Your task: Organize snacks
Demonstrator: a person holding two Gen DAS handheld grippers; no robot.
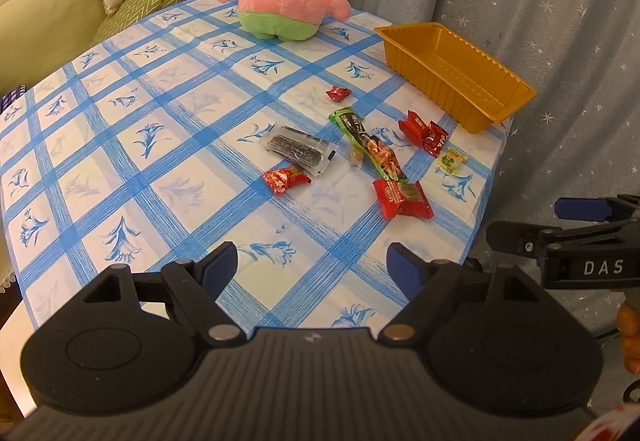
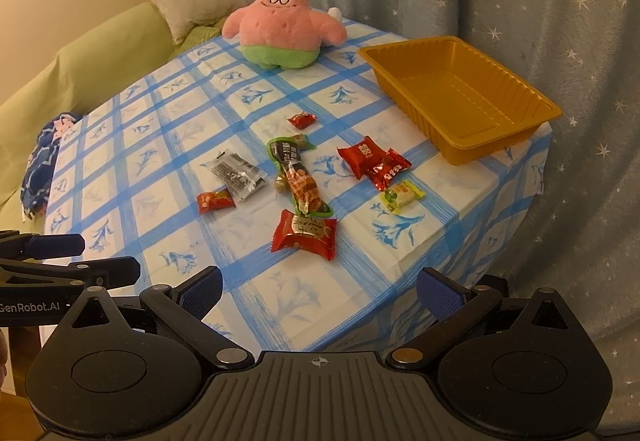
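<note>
On the table: 5 red snack packets (image 2: 304,235) (image 2: 362,157) (image 2: 390,169) (image 2: 215,201) (image 2: 302,119), 1 long green snack bar (image 2: 298,177), 1 black-and-clear packet (image 2: 238,175), 1 yellow-green candy (image 2: 402,196), 1 small amber candy (image 2: 281,185). Upper right: 1 golden tray (image 2: 516,139). Upper centre: 1 pink star plush (image 2: 282,25). Bottom: 2 grippers, both with fingers spread.

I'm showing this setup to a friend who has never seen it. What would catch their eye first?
Probably the pink star plush standing at the far edge of the blue-checked table. Next, the empty golden tray at the far right edge, and the wrapped snacks scattered mid-table, apart from both open grippers.
</note>
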